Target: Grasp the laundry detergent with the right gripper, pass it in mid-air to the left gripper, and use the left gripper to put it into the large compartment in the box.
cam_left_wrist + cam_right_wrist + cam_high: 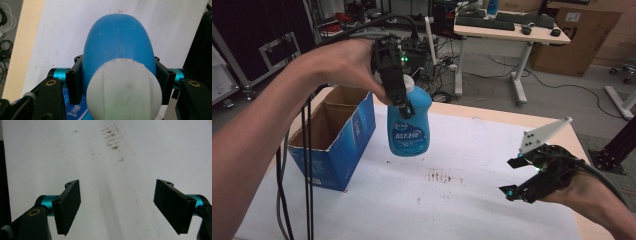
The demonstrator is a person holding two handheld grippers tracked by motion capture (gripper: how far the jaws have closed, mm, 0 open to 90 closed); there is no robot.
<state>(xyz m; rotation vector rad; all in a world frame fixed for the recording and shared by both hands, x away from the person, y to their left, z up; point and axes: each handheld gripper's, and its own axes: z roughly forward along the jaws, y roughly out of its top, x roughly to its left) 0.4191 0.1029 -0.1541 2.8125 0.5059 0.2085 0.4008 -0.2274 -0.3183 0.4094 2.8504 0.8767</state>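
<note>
bottle (409, 125): smooth blue plastic, faint sheen; cap (124, 90): white matt plastic, lightly scuffed
box (337, 135): cardboard, blue glossy print outside, raw brown inside
bench (472, 195): wood edge, matt white sheet cover, smudged dark
fingers (68, 205): matt black plastic, finely textured; teal metal studs

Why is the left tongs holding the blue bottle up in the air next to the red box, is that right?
Nearly right, but the box is not red. The high view shows the left tongs gripping the blue bottle off the table, and the open cardboard box beside it is blue. The left gripper view shows the jaws shut on the bottle's sides.
</note>
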